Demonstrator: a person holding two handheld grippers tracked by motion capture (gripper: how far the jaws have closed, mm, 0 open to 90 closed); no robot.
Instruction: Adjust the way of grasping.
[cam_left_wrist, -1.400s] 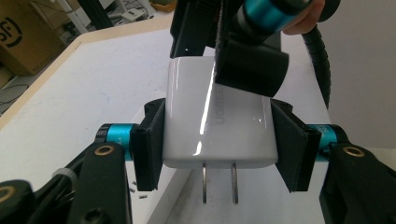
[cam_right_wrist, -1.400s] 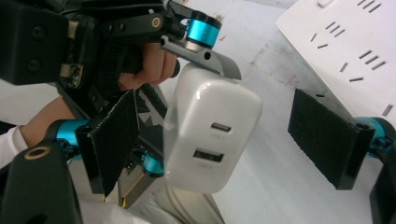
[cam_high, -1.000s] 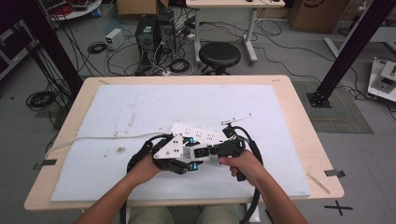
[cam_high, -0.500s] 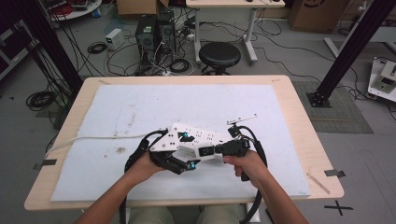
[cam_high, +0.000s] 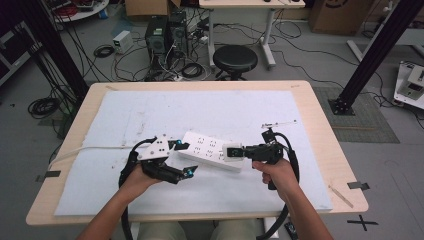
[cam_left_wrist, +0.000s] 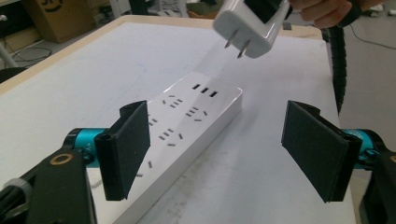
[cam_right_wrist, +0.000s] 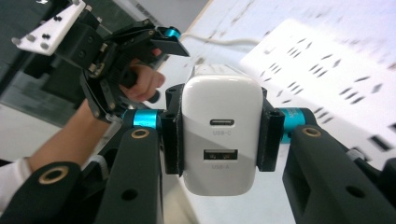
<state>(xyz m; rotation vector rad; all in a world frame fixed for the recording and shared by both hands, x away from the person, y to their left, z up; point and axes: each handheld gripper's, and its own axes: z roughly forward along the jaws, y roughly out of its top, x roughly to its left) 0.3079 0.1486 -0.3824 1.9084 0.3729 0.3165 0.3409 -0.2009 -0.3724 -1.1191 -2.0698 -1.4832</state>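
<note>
A white power strip (cam_high: 210, 150) lies on the white mat, its sockets facing up, with its cord (cam_high: 100, 148) running off to the left. My left gripper (cam_high: 185, 158) is at the strip's left end. Its jaws have just been opening and stand apart, gripping nothing; past its open pads (cam_left_wrist: 128, 149) I see the strip (cam_left_wrist: 187, 126). My right gripper (cam_high: 234, 151) is shut on a white USB charger (cam_right_wrist: 222, 135), pads on its two sides, ports toward the camera. The charger (cam_left_wrist: 252, 23) hangs above the strip's right end, prongs toward the left gripper (cam_right_wrist: 140, 46).
A white mat (cam_high: 225, 110) covers most of the wooden table (cam_high: 320, 115). A thin rod (cam_high: 277, 123) lies at the mat's far right. Black cables loop from both grippers down to the near edge. A stool (cam_high: 235, 59) stands beyond the far edge.
The grippers were close together over the strip. They have drawn apart: the left one moved left with jaws now open, and the right one moved right with the charger in it.
</note>
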